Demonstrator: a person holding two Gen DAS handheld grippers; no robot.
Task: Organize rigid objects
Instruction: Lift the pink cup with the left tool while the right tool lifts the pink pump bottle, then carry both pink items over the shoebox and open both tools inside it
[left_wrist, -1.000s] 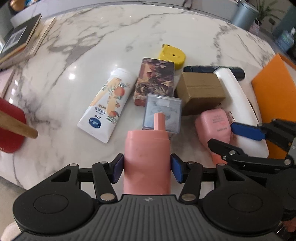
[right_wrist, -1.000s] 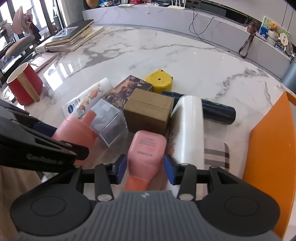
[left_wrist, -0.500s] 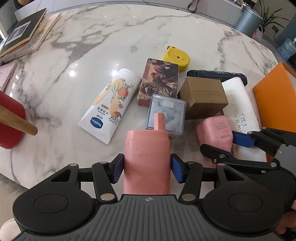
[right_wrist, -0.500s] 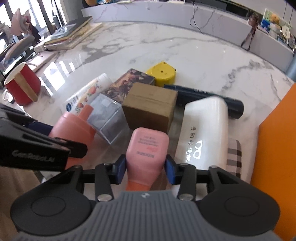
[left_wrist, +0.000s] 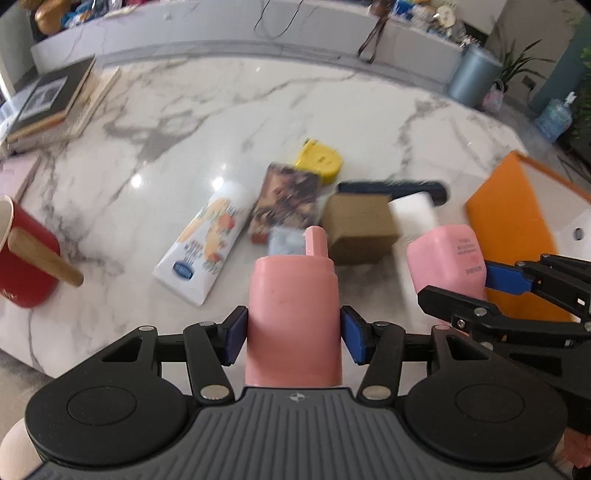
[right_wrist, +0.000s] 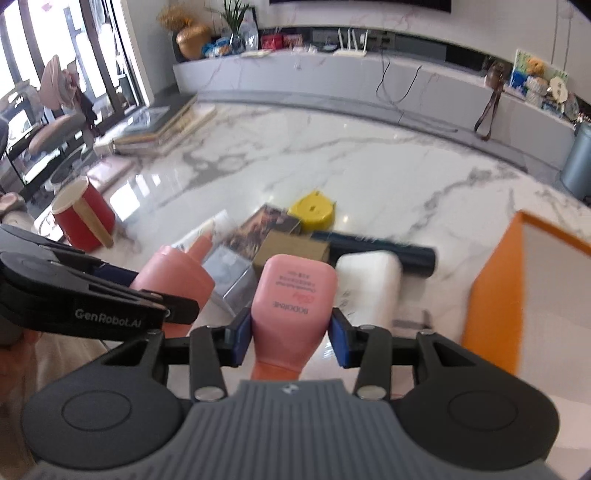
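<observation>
Two pink containers are showing in the left wrist view. One, a salmon-pink bottle (left_wrist: 293, 321) with a spout, is sitting pinched between the blue pads of the left gripper (left_wrist: 293, 334); its base is running out of sight under the gripper body. To the right, the right gripper (left_wrist: 476, 291) is clamping a pink tube (left_wrist: 445, 258) whose small printing is too blurred to read. Ahead of the left gripper, one white tube (left_wrist: 207, 247) with fruit pictures and a blue oval logo is lying flat, its lettering illegible. Beyond it are lying one patterned box (left_wrist: 286, 201), one clear case (left_wrist: 286, 240) half hidden behind the spout, one brown carton (left_wrist: 360, 221), one yellow tape measure (left_wrist: 319, 160), one dark cylinder (left_wrist: 391, 188) and one white case (left_wrist: 413, 214). Far left, one red mug (left_wrist: 26, 273) is cut off by the frame; far right, an orange tray (left_wrist: 513, 236) is only partly in view.

Two grippers are also appearing in the right wrist view. The right gripper (right_wrist: 290, 338) is squeezing the pink tube (right_wrist: 293, 299) near its neck, cap hidden below; its upside-down label possibly reads "BODOME". On the left, the left gripper (right_wrist: 162, 291), marked "GenRobot.AI", is gripping the salmon-pink bottle (right_wrist: 173, 277). The marble table (right_wrist: 332, 158) beyond is blurred.
</observation>
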